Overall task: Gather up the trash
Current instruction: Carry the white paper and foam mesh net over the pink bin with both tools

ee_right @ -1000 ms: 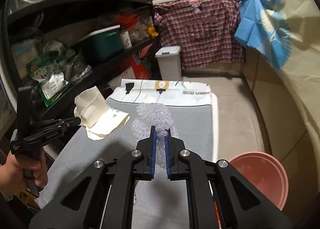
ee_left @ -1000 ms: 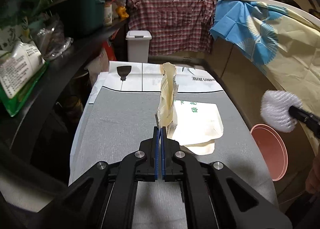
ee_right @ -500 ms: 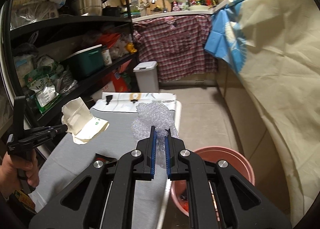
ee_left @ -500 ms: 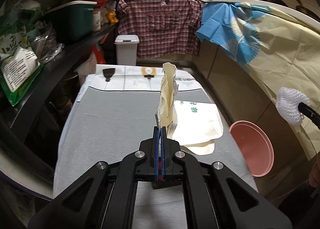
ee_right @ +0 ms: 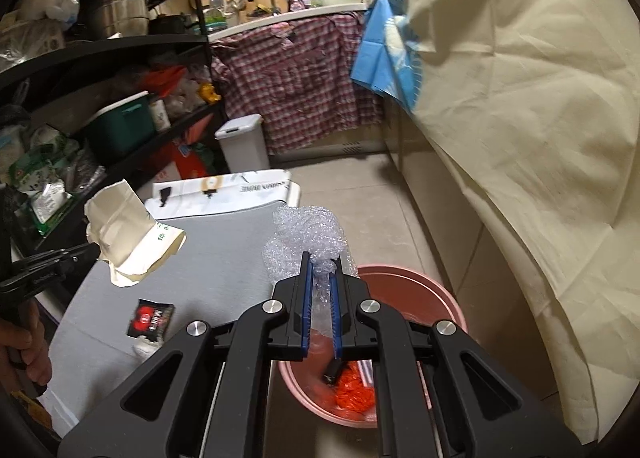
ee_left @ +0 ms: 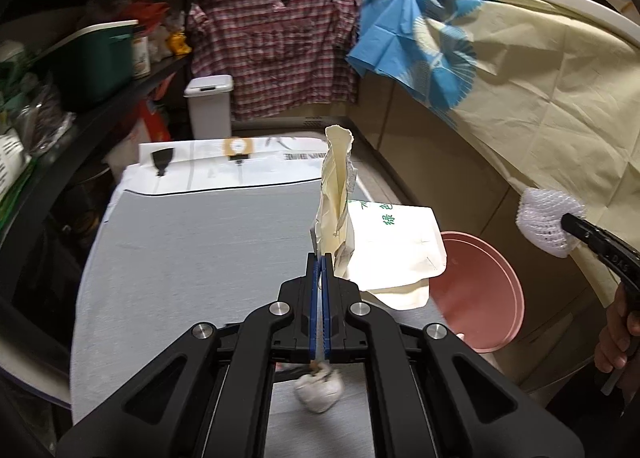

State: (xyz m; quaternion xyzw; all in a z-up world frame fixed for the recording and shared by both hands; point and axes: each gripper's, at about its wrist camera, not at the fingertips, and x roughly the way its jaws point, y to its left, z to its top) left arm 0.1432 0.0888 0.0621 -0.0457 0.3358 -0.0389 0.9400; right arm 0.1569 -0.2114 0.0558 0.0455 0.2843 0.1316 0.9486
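Left wrist view: the left gripper has its blue-lined jaws pressed together on the lower edge of a crumpled cream paper bag with green print, which stands up above the grey-clothed table. The round pink plastic bucket sits on the floor just beside the table's right edge, and the bag hangs between table and bucket. The pinch is thin and near one corner, so the bag could tear or slide free and fall on the table short of the bucket. A small white paper wad lies on the table near its front edge, under the gripper.

Right wrist view: the right gripper is closed narrowly on a clear bubble-wrap bundle, held above the bucket's near rim; orange scraps lie inside the bucket. The wrap is light and springy, so on release it may cling to the fingers or drift outside the rim, since it seems, through the fisheye, to hang over the edge rather than the middle. A black-and-red sachet remains on the table, left of the bucket.
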